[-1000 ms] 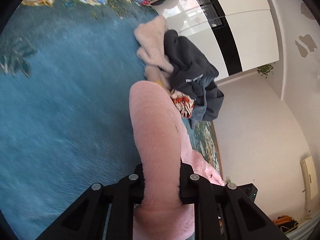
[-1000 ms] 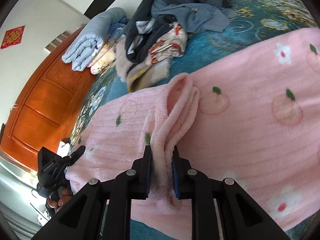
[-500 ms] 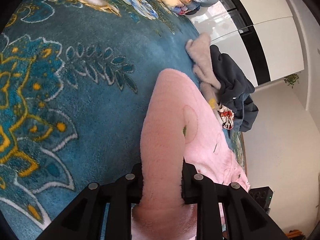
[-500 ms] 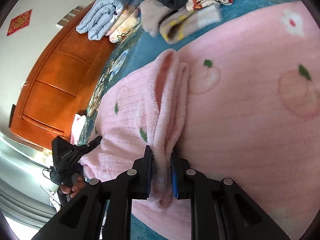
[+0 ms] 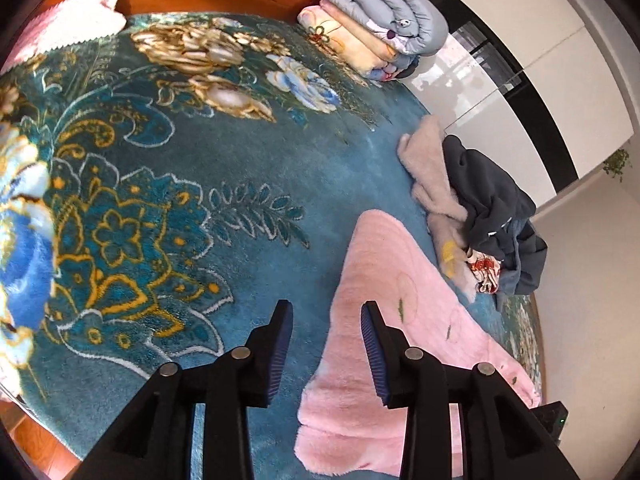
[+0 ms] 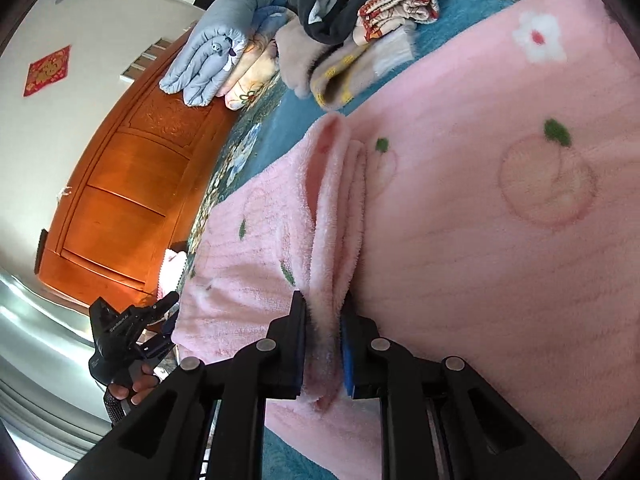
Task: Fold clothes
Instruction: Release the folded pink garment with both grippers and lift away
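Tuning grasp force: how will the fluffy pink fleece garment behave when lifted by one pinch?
The fluffy pink fleece garment is probably floppy: it bunches into a soft ridge in the right gripper. Likely grippy rather than slippery, given the plush pile. The left gripper, just opened, left it slumped flat on the teal floral blanket.

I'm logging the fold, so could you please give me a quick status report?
Left claw just opened, pads clear of the pink garment. Right claw shut on a bunched pink fold. Unfolded clothes pile beside it, not in the way.
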The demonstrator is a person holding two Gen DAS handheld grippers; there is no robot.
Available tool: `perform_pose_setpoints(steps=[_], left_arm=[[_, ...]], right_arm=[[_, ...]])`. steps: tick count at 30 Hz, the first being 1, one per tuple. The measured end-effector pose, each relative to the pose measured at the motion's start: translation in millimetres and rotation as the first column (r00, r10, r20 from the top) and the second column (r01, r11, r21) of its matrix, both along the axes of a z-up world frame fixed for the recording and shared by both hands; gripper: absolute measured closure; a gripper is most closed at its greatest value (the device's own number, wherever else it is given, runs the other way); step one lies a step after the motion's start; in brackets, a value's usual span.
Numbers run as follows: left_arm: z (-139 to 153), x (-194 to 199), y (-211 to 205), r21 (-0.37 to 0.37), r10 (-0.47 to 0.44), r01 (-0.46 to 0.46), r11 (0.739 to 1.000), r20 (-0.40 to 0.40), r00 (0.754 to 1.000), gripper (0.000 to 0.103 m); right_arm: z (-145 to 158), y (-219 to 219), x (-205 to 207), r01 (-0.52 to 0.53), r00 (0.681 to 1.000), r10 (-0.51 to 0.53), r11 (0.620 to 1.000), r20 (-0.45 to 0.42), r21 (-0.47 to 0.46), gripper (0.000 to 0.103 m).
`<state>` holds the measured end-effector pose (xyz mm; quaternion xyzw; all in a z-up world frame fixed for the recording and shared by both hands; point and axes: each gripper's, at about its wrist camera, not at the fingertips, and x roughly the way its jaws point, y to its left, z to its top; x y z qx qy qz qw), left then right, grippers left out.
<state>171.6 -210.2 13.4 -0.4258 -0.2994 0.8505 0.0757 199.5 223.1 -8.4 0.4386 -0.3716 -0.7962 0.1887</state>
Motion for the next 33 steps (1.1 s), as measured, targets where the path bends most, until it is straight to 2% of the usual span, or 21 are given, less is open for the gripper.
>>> perform_pose_setpoints(steps=[3, 5, 7, 9, 10, 12, 14, 16, 18, 20, 23, 24, 25, 26, 28, 29, 32, 33], left_arm=[[16.2, 1.0, 33.9, -0.024, -0.079, 0.078, 0.997, -0.04, 0.996, 0.061], [16.9, -2.6, 61.0, -0.061, -0.127, 0.125, 0.99, -0.035, 0.991, 0.06], [14.3, -8.3, 90.1, -0.101, -0.17, 0.168, 0.981, -0.012, 0.985, 0.06], [10.5, -15.1, 123.2, -0.117, -0.215, 0.216, 0.969, 0.019, 0.976, 0.06], [10.3, -17.0, 141.8, -0.128, -0.251, 0.253, 0.959, 0.026, 0.968, 0.06], [12.6, -14.4, 180.7, -0.189, -0.323, 0.322, 0.928, 0.025, 0.946, 0.06], [14.7, -8.8, 223.2, -0.271, -0.394, 0.387, 0.881, 0.031, 0.919, 0.06], [11.7, -1.2, 259.9, -0.335, -0.446, 0.432, 0.837, 0.039, 0.894, 0.058], [-1.0, 4.0, 285.1, -0.346, -0.471, 0.458, 0.819, 0.05, 0.881, 0.054], [-20.2, 6.4, 301.5, -0.34, -0.485, 0.482, 0.807, 0.084, 0.871, 0.048], [-29.7, 17.9, 314.8, -0.439, -0.503, 0.471, 0.765, 0.049, 0.863, 0.045], [-28.0, 19.9, 315.7, -0.446, -0.509, 0.474, 0.76, 0.045, 0.859, 0.043], [-25.1, 20.1, 313.8, -0.434, -0.509, 0.473, 0.767, 0.038, 0.86, 0.043], [-21.1, 19.4, 308.3, -0.4, -0.504, 0.47, 0.787, 0.024, 0.863, 0.043], [-10.7, 17.1, 290.8, -0.296, -0.485, 0.457, 0.839, -0.023, 0.874, 0.043], [-4.9, 15.8, 281.2, -0.259, -0.464, 0.439, 0.861, -0.044, 0.885, 0.043], [11.7, 13.4, 245.5, -0.216, -0.379, 0.352, 0.911, -0.099, 0.92, 0.043], [15.9, 13.5, 230.7, -0.201, -0.349, 0.323, 0.925, -0.115, 0.93, 0.043]], right_arm=[[11.1, 3.8, 2.8, 0.001, 0.999, -0.001, 1.0, -0.038, 0.025, 0.088], [8.1, 9.4, 3.4, 0.012, 0.999, -0.011, 1.0, -0.034, 0.02, 0.088], [-4.9, 15.8, 1.4, 0.006, 1.0, -0.006, 1.0, -0.004, -0.017, 0.088], [-15.2, 21.4, 0.6, 0.001, 1.0, -0.002, 0.997, -0.009, -0.072, 0.089], [-15.3, 23.9, 2.2, -0.009, 1.0, 0.007, 0.995, -0.014, -0.099, 0.089], [-4.6, 29.4, 9.6, -0.018, 0.999, 0.014, 0.996, -0.046, -0.093, 0.083], [9.5, 42.0, 20.9, 0.001, 0.997, -0.003, 0.999, -0.075, -0.034, 0.08], [19.7, 65.9, 37.2, 0.04, 0.995, -0.04, 0.999, -0.096, -0.001, 0.072], [27.0, 98.5, 59.7, 0.113, 0.989, -0.11, 0.993, -0.1, 0.022, 0.062], [33.6, 133.8, 88.5, 0.198, 0.976, -0.192, 0.979, -0.104, 0.051, 0.056], [41.9, 182.3, 131.6, 0.329, 0.942, -0.318, 0.938, -0.105, 0.108, 0.05], [43.3, 197.5, 145.2, 0.377, 0.925, -0.365, 0.918, -0.106, 0.125, 0.049], [42.7, 212.9, 158.7, 0.441, 0.897, -0.43, 0.887, -0.103, 0.135, 0.049], [39.7, 229.1, 171.7, 0.507, 0.862, -0.497, 0.851, -0.101, 0.136, 0.049], [28.4, 256.5, 190.2, 0.623, 0.782, -0.62, 0.772, -0.064, 0.123, 0.048], [21.9, 264.9, 192.3, 0.647, 0.762, -0.646, 0.756, -0.043, 0.101, 0.048], [3.8, 276.0, 181.5, 0.662, 0.749, -0.663, 0.748, 0.0, 0.042, 0.045], [4.4, 273.6, 176.2, 0.666, 0.746, -0.665, 0.746, -0.023, 0.03, 0.04]])
